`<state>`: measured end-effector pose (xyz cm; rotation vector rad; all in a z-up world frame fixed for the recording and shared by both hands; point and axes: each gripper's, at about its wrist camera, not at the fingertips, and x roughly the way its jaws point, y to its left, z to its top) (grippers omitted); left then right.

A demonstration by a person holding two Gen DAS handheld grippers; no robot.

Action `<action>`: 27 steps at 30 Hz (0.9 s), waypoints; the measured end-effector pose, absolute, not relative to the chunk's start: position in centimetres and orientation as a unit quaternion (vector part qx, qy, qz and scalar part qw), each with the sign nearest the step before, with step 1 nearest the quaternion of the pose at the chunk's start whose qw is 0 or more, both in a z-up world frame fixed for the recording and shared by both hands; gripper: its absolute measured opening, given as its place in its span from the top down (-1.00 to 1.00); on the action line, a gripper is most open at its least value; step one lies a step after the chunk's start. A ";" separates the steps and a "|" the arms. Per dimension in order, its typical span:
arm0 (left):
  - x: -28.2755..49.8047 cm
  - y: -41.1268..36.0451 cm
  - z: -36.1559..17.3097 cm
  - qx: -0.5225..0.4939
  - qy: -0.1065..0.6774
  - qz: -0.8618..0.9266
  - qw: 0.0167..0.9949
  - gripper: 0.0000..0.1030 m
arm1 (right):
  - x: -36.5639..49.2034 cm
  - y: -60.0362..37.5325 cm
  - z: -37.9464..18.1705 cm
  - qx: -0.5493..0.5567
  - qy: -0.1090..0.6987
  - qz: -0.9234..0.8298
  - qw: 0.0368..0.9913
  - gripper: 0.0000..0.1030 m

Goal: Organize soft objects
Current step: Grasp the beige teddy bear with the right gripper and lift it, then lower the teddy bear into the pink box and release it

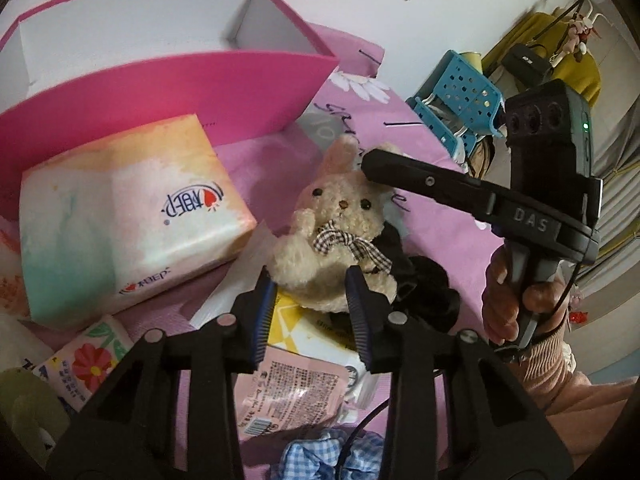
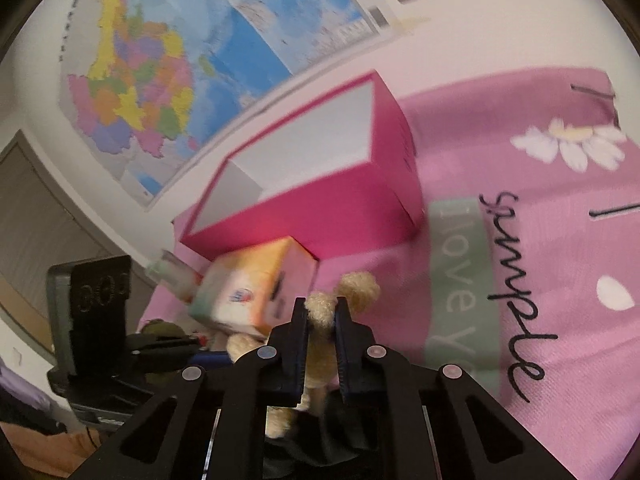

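Observation:
A beige plush bunny (image 1: 340,216) with a checked bow lies on the pink bedsheet (image 2: 520,240), in front of an open pink box (image 1: 160,80). My right gripper (image 1: 370,166) comes in from the right, held by a hand in a pink sleeve. It is shut on one of the bunny's ears (image 2: 320,312), and the other ear (image 2: 360,284) stands free beside its fingers. My left gripper (image 1: 310,280) has its blue-padded tips against the bunny's lower body and pinches it there. The right wrist view shows the left gripper (image 2: 192,348) reaching in from the left.
A pastel tissue pack (image 1: 120,220) leans against the pink box. Under and around the bunny lie a black fabric piece (image 1: 424,292), a yellow packet (image 1: 292,320), a pink packet (image 1: 296,392), a floral pack (image 1: 88,360) and blue checked cloth (image 1: 320,452). A blue basket (image 1: 460,96) stands beyond the bed.

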<state>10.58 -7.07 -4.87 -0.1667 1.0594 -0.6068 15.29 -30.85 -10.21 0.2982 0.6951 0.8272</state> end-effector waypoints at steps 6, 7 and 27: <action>9.7 -6.7 -1.8 -0.077 0.460 -0.298 0.833 0.27 | 13.6 -30.7 -7.0 0.132 0.291 0.419 0.850 0.77; 9.6 -6.7 -1.2 -0.075 0.452 -0.301 0.837 0.27 | 13.4 -30.3 -6.4 0.126 0.283 0.424 0.851 0.78; 12.5 -5.7 -1.1 -0.098 0.457 -0.294 0.834 0.13 | 14.0 -27.2 0.0 0.132 0.197 0.461 0.855 0.79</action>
